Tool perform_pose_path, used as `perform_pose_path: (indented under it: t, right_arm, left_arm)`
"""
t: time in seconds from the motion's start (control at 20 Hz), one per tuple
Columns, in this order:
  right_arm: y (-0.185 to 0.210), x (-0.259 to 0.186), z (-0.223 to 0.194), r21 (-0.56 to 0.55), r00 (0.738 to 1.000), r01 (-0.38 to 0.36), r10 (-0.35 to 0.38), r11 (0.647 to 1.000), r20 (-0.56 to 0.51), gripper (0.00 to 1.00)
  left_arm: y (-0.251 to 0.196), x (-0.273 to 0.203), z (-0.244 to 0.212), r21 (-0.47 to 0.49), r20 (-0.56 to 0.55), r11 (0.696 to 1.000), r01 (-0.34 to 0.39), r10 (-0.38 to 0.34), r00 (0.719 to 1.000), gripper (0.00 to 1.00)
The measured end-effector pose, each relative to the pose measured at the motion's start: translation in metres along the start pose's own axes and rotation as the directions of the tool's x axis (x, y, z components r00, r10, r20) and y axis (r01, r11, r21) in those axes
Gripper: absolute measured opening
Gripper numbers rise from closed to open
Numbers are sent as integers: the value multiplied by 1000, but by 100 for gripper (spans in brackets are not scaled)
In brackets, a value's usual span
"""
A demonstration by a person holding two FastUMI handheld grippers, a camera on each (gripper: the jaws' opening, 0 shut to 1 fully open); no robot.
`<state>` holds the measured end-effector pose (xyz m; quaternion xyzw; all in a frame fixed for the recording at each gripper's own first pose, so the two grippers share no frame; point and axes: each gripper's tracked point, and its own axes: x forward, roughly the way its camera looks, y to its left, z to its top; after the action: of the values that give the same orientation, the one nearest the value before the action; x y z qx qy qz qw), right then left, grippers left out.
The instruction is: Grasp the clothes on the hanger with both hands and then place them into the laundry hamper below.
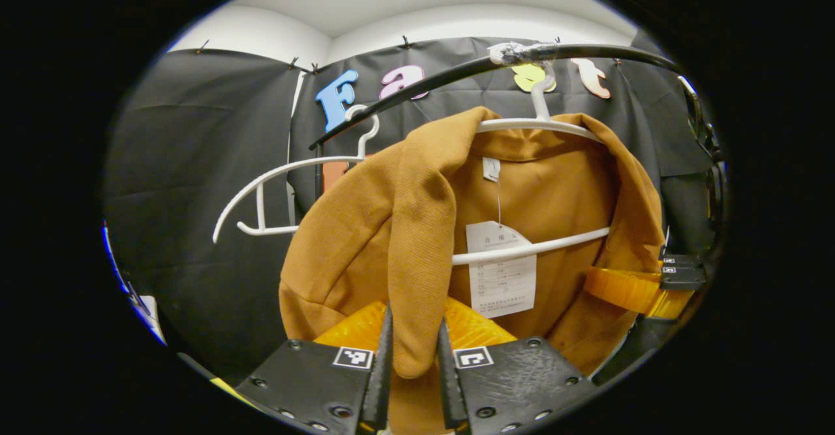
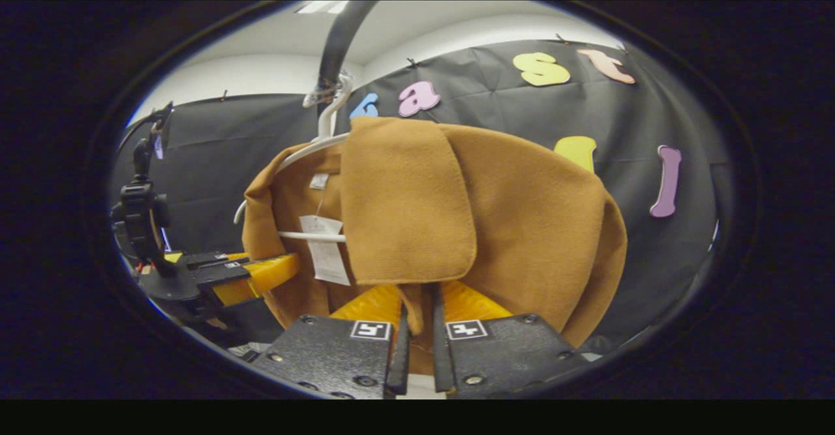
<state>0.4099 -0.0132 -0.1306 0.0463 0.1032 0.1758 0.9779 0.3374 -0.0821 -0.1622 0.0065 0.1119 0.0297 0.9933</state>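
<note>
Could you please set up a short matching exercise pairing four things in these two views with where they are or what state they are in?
Things:
1. brown jacket
2. empty white hanger
3. paper tag
4. left hand-held gripper

States:
A. hangs bare on the black rail, beside the garment
B. dangles inside the open front
C. draped on a white hanger
D. closed on a fold of fabric

Pairs: 1-C, 2-A, 3-B, 4-D

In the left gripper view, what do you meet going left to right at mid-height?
Empty white hanger → brown garment's folded lapel → paper tag → right gripper at the garment's far edge.
</note>
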Motion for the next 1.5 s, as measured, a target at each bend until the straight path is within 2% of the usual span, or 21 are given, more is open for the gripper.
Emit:
perform_pose_path:
  t: [0.05, 0.1, 0.15, 0.25, 0.3, 0.4, 0.55, 0.75, 0.9, 1.0, 1.05, 1.25, 1.5]
  right_arm:
    - [-3, 1, -1, 15, 1000, -9, 9, 1000, -8, 13]
    - [-6, 3, -3, 28, 1000, -21, 22, 999, -18, 8]
    - [-9, 4, -3, 39, 999, -33, 34, 999, -26, 7]
    - [-8, 0, -4, 79, 996, -82, 85, 993, -37, 6]
    - [-8, -1, -2, 103, 992, -111, 116, 988, -42, 5]
    - [-13, -2, -2, 143, 986, -154, 161, 978, -42, 5]
    - [-9, -9, 3, 217, 962, -259, 271, 941, -28, 5]
    - [-7, -26, 16, 324, 904, -413, 427, 851, 30, 5]
    - [-5, -35, 38, 374, 856, -508, 503, 776, 120, 5]
    - [2, -51, 55, 423, 813, -575, 549, 700, 195, 4]
    - [2, -59, 61, 435, 797, -597, 560, 674, 226, 4]
    - [4, -67, 91, 445, 745, -664, 584, 601, 322, 4]
    - [-6, -66, 129, 478, 703, -710, 555, 517, 444, 4]
  left_arm:
    - [5, 1, -2, 0, -3, 1000, -11, 11, 1000, 18]
    - [8, 1, -2, 0, -7, 1000, -17, 17, 1000, 15]
    - [7, 2, -3, -1, -9, 1000, -8, 8, 1000, 12]
    - [11, 1, -2, -2, -12, 1000, -13, 13, 1000, 11]
    - [12, 1, -4, -7, -19, 1000, -1, 1, 1000, 4]
    - [8, 0, -5, -24, -31, 999, 24, -25, 999, 4]
    - [14, -3, -7, -54, -46, 998, 27, -30, 998, 0]
    - [18, -9, -4, -64, -44, 997, 46, -49, 998, 0]
    - [22, -17, 5, -51, -35, 998, 48, -50, 998, 0]
    - [25, -21, 13, -62, -25, 997, 46, -48, 999, 4]
    - [29, -23, 18, -63, -17, 997, 34, -35, 999, 0]
    - [39, -30, 50, -82, 46, 996, 28, -24, 999, 0]
    - [64, -36, 95, -116, 126, 993, 13, 2, 992, 4]
